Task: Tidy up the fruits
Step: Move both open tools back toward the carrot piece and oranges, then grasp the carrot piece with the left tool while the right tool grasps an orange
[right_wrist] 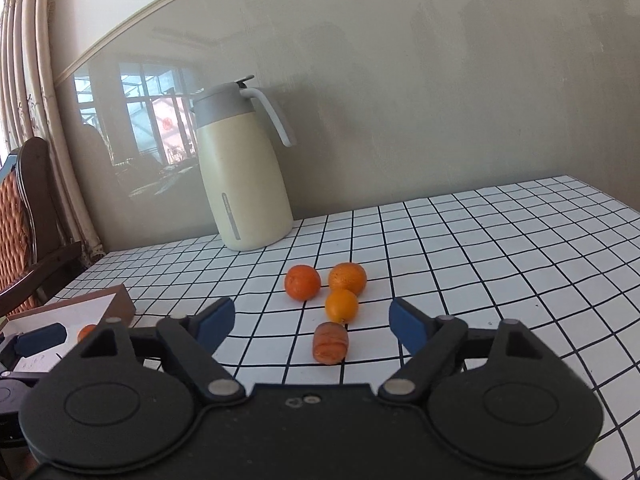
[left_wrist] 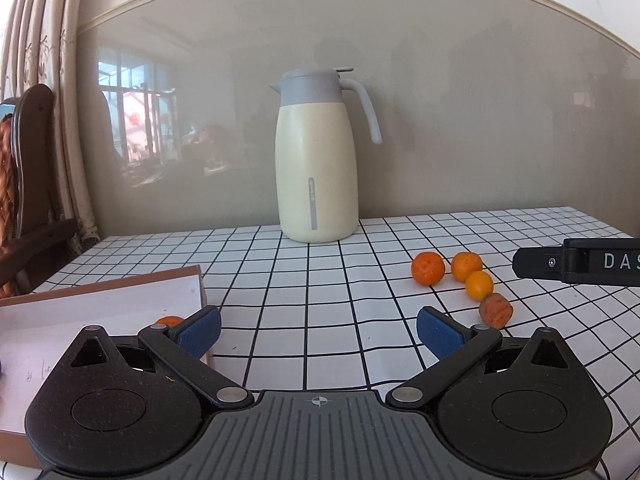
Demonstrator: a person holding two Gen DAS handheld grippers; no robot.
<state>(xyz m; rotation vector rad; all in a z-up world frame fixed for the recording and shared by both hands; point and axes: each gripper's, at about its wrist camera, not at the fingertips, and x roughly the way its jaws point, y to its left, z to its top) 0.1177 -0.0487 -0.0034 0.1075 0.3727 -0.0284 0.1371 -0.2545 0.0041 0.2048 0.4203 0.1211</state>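
Note:
Three oranges lie close together on the checked tablecloth: one on the left [right_wrist: 302, 282], one on the right [right_wrist: 347, 278], and a smaller one in front [right_wrist: 341, 305]. A wrinkled brown-orange fruit [right_wrist: 330, 343] lies nearest, between the fingers of my right gripper [right_wrist: 312, 326], which is open and empty. In the left wrist view the same group lies to the right [left_wrist: 428, 267], with the wrinkled fruit [left_wrist: 496, 310]. My left gripper [left_wrist: 318, 330] is open and empty beside a shallow brown box [left_wrist: 100, 300] that holds one orange [left_wrist: 170, 321].
A cream thermos jug with a grey lid and handle [left_wrist: 316, 160] stands at the back of the table against the wall. A wooden chair [left_wrist: 28, 184] is off the table's left edge. The right gripper's body [left_wrist: 580, 260] shows at the right edge of the left wrist view.

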